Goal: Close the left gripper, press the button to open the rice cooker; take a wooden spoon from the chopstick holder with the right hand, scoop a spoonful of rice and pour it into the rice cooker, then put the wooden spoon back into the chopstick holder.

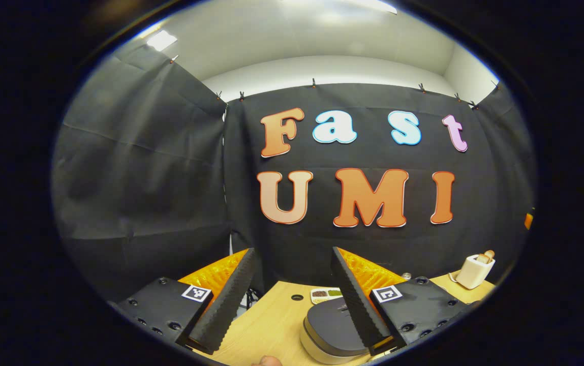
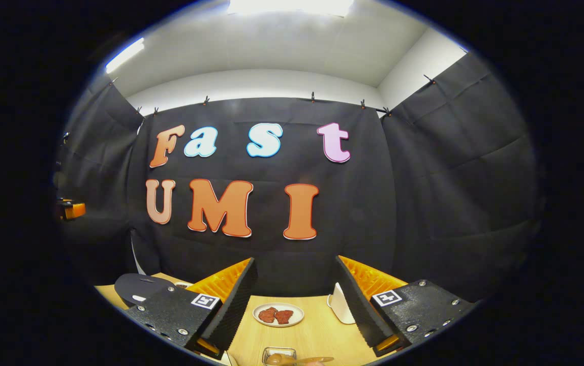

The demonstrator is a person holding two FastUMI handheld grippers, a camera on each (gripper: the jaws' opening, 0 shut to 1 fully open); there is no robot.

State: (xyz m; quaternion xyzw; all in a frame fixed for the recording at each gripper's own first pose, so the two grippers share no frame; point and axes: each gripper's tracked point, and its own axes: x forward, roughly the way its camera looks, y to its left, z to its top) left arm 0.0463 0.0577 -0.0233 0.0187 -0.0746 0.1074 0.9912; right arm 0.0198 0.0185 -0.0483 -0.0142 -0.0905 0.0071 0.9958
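left gripper (image 1: 294, 300) nearest the lens, its two ribbed, wedge-shaped fingers (image 1: 225, 305) spread wide with nothing between them; square printed markers sit on the textured blocks behind each finger; below lies a smooth pale wooden table (image 1: 271, 320); rice cooker (image 1: 335, 330) rests on it, rounded, with a flat dark matte lid shut over a cream body, partly behind the right-hand finger; just beyond it a small white dish (image 1: 326, 294) divided into sections of brown and green contents; chopstick holder (image 1: 474, 271), a cream boxy container, stands well apart toward the table's far right, a rounded wooden end protruding from its top.

right gripper (image 2: 297, 300) likewise spread, holding nothing; between its fingers a round white plate (image 2: 278, 314) with two reddish-brown lumps; a white curved object (image 2: 340, 305) just beside the right-hand finger, identity unclear; at the near edge a small clear square container (image 2: 279, 355) with a wooden spoon-like piece (image 2: 312, 360) beside it; the cooker's dark lid shows at far left.
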